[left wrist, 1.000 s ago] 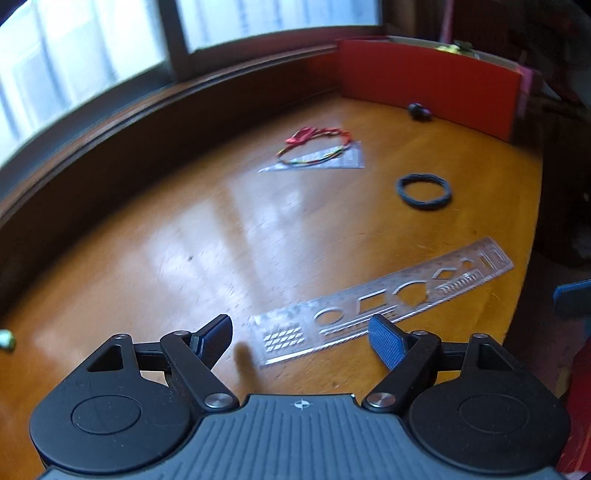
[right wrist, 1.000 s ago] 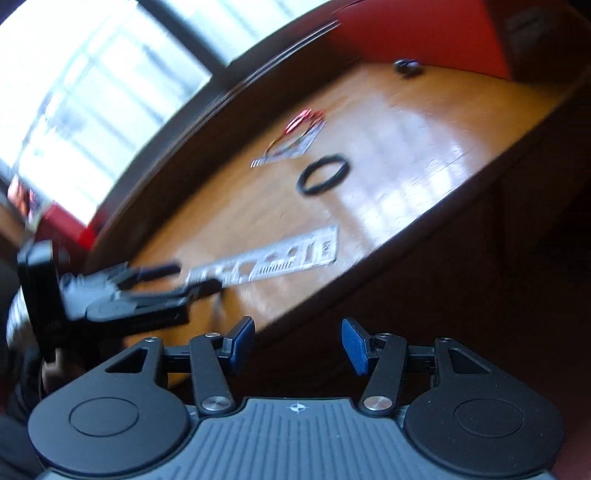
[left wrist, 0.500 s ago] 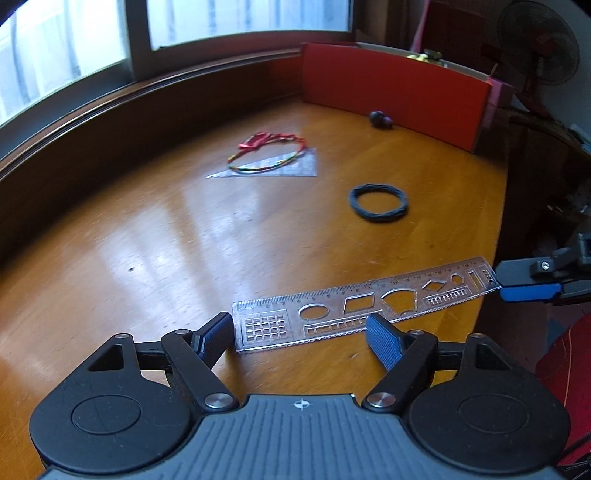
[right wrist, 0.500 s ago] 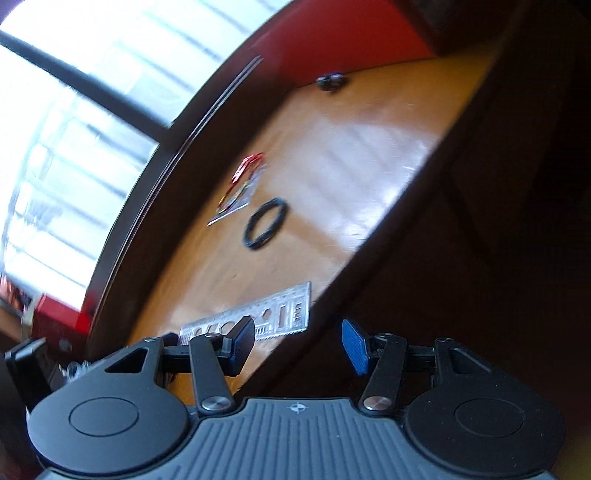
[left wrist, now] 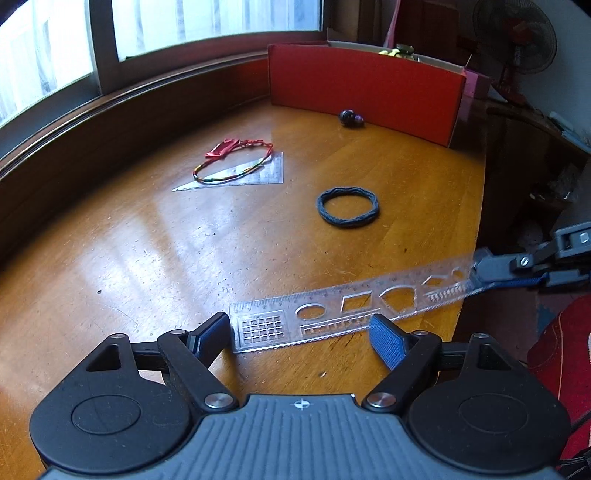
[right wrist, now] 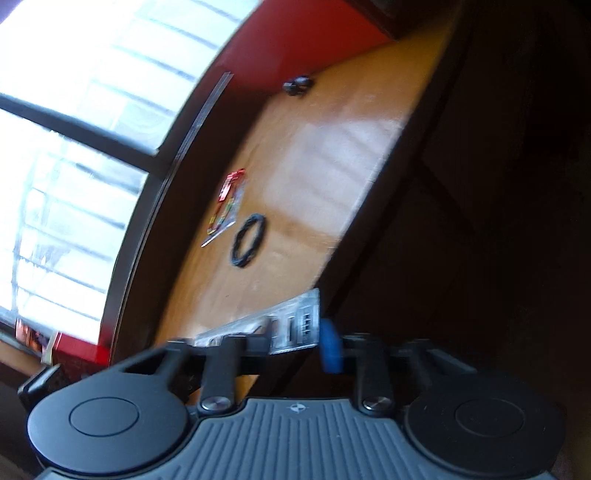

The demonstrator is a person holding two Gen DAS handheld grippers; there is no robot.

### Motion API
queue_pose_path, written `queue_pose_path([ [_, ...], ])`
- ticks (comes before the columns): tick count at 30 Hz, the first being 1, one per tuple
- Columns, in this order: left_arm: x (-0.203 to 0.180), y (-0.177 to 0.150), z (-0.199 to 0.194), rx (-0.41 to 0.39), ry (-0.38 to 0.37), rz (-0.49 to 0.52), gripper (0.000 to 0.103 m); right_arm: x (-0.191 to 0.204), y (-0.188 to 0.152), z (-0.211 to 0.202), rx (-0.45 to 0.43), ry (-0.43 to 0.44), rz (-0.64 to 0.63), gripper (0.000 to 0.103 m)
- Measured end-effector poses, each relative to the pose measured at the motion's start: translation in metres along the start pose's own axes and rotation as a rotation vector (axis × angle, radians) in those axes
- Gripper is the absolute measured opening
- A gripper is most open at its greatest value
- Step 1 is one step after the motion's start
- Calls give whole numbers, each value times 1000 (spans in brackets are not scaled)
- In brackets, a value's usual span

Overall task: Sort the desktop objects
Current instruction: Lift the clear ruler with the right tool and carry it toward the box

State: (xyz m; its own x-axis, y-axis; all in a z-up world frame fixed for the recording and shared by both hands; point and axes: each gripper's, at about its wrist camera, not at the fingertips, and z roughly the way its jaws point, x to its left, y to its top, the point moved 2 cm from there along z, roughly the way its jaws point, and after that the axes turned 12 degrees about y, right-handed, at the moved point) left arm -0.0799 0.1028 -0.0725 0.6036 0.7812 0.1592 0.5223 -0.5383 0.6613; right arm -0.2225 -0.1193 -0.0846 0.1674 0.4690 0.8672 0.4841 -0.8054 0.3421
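Note:
A clear stencil ruler (left wrist: 332, 314) lies near the front of the wooden table (left wrist: 147, 258), its right end past the table edge. My right gripper (left wrist: 474, 278) is shut on that overhanging end, which looks blurred. In the right wrist view the ruler end (right wrist: 295, 325) sits between the jaws of my right gripper (right wrist: 295, 343). My left gripper (left wrist: 299, 338) hangs open just above the ruler's left end, holding nothing. Farther back lie a black hair tie (left wrist: 347, 206) and a clear set square (left wrist: 255, 175) with a coloured string bracelet (left wrist: 232, 162) on it.
A red box (left wrist: 365, 96) stands at the table's far end with a small dark object (left wrist: 351, 118) in front of it. A window sill runs along the left. A fan (left wrist: 515, 35) and a red cloth (left wrist: 561, 350) are off the table's right edge.
My right gripper came in from the right and closed on the ruler's overhanging end. The left gripper stayed open over the ruler's left end.

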Motion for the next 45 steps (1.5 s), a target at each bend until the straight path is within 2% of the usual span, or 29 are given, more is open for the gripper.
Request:
queue_pose_path([
  [4, 6, -1, -1, -6, -11, -51, 82, 14, 4, -4, -20, 13, -70, 12],
  [7, 14, -2, -2, -5, -16, -97, 83, 18, 10, 0, -27, 25, -64, 12],
  [14, 10, -5, -3, -35, 42, -23, 86, 39, 22, 9, -14, 97, -43, 7],
  [17, 5, -5, -3, -66, 74, 14, 87, 52, 26, 10, 6, 102, -84, 6],
  [20, -5, -3, -4, -128, 101, 98, 87, 66, 30, 10, 28, 105, -131, 5],
  [22, -9, 0, -2, -151, 99, 116, 86, 75, 32, 10, 43, 107, -163, 5],
  [24, -10, 4, -1, -162, 94, 121, 77, 84, 34, 10, 58, 108, -195, 5],
  [25, -9, 6, -1, -163, 94, 110, 64, 88, 35, 10, 64, 109, -210, 5],
  [26, -9, 7, -2, -165, 95, 96, 58, 92, 34, 10, 70, 109, -223, 5],
  [28, -5, 11, -5, -177, 88, 70, 55, 96, 32, 5, 74, 109, -244, 5],
  [45, -10, 35, -25, -234, 154, 98, 55, 97, 42, -6, 22, 180, -247, 9],
])
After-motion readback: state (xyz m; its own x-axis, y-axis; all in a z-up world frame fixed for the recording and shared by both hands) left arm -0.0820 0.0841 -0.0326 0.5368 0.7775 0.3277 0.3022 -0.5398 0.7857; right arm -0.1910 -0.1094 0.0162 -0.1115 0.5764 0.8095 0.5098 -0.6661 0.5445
